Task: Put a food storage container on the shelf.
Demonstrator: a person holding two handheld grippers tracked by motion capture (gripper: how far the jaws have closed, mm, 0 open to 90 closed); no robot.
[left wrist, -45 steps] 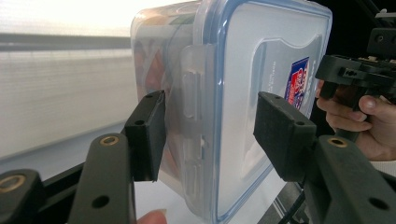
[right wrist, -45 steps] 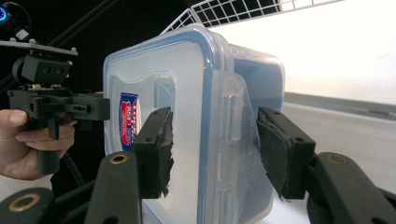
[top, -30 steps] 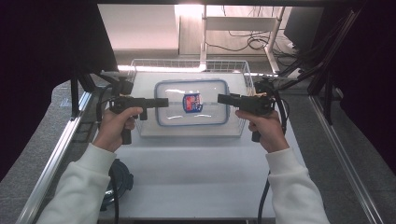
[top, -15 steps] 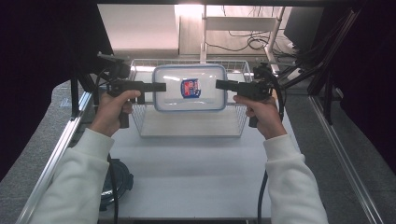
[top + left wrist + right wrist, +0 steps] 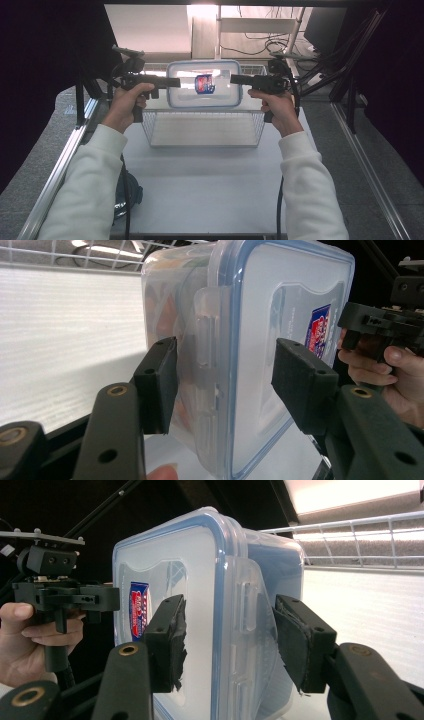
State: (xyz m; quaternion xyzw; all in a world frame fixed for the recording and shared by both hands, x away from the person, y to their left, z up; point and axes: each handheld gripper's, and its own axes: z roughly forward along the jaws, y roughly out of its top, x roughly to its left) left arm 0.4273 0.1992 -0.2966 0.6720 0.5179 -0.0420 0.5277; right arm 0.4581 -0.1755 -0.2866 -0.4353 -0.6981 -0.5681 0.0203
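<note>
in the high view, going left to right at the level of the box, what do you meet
left tool → clear lidded box with red and blue label → right tool, above the wire basket

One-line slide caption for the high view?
Both tools, left and right, hold a lidded box above a wire basket.

A white, smooth table top [image 5: 210, 185], framed at both long sides by grey metal rails, is seen. On its far half a rectangular white wire basket [image 5: 202, 131] is set directly on the surface.
</note>
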